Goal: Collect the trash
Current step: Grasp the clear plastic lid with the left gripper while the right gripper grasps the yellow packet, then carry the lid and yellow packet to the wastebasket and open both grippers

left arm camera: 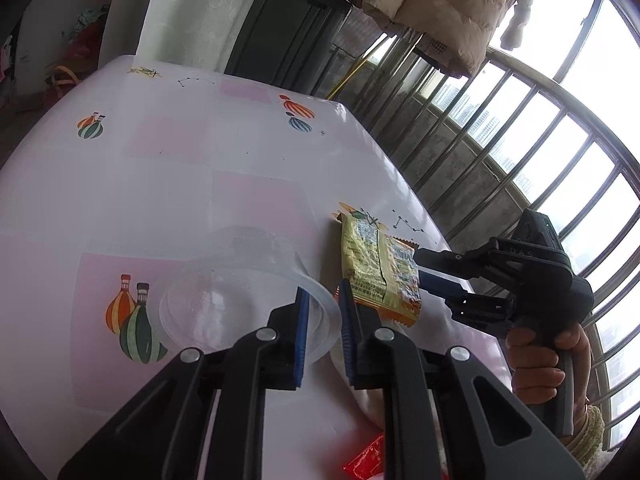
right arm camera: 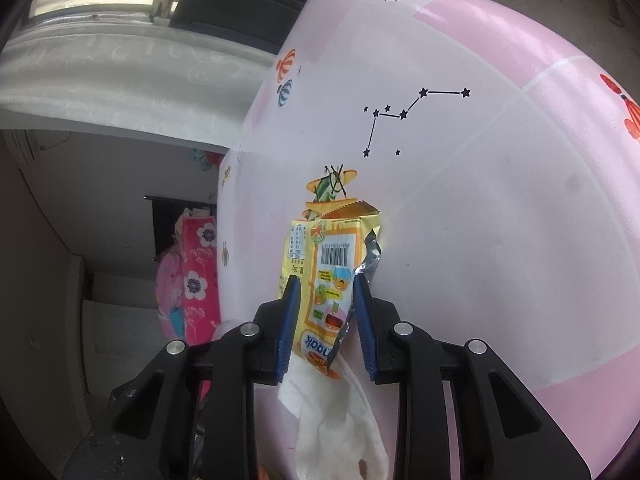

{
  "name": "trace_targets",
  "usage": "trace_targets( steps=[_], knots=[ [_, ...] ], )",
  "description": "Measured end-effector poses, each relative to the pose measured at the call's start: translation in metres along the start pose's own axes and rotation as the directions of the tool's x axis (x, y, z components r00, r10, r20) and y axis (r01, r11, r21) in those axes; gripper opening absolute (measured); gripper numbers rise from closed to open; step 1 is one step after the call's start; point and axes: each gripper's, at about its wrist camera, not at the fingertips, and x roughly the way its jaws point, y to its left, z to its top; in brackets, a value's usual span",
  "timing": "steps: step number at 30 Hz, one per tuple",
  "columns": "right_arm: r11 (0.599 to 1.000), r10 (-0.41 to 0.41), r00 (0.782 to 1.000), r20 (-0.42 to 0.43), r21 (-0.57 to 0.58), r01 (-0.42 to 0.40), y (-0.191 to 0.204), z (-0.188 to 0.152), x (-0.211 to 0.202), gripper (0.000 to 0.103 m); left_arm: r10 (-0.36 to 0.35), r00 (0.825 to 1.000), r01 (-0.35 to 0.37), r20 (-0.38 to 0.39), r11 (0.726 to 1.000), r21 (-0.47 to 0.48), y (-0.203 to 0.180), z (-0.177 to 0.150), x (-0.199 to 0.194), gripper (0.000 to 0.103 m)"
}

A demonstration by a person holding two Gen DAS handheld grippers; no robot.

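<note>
A clear plastic cup [left arm camera: 240,280] lies on its side on the pink and white tablecloth [left arm camera: 200,184]. My left gripper [left arm camera: 323,292] has one blue pad inside the cup's rim and the other outside, pinching the rim wall. To its right lies a yellow snack wrapper [left arm camera: 376,268] with its back side up. My right gripper [left arm camera: 419,267] comes in from the right, held by a hand [left arm camera: 536,360]. In the right wrist view the snack wrapper [right arm camera: 324,272] fills the gap of my right gripper [right arm camera: 326,280]. Both pads press its crumpled edges.
A white tissue [right arm camera: 332,412] lies under the wrapper's near end, and a red sachet [left arm camera: 364,460] lies near the table's front edge. The table's right edge runs close to a barred window [left arm camera: 520,152]. A padded jacket [left arm camera: 448,4] hangs above.
</note>
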Motion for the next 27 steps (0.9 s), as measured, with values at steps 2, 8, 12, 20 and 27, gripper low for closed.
trace_targets(
  steps=[2, 8, 12, 20, 27],
  knots=[
    [1.000, -0.002, 1.000, -0.006, 0.003, 0.002, -0.001, 0.000, 0.001, 0.019, 0.000, 1.000, 0.000, 0.001, 1.000, -0.001, -0.001, 0.000, 0.000, 0.009],
    [0.999, 0.033, 0.999, -0.002, 0.032, -0.033, -0.005, -0.002, 0.001, 0.001, 0.006, 1.000, -0.006, 0.023, 1.000, -0.001, -0.001, 0.002, -0.004, 0.006],
    [0.996, 0.081, 0.997, 0.007, 0.023, -0.081, -0.001, -0.003, -0.006, 0.000, 0.005, 0.999, -0.005, 0.041, 1.000, 0.002, 0.000, 0.003, -0.011, 0.005],
    [0.984, 0.176, 0.984, 0.035, 0.022, -0.177, 0.007, -0.008, -0.033, 0.000, -0.026, 0.996, 0.025, 0.086, 1.000, 0.016, -0.010, 0.009, -0.035, 0.005],
    [0.978, 0.210, 0.972, 0.101, -0.031, -0.208, 0.014, -0.023, -0.082, 0.000, -0.122, 0.986, 0.114, 0.111, 0.990, 0.079, -0.048, 0.012, -0.063, 0.005]
  ],
)
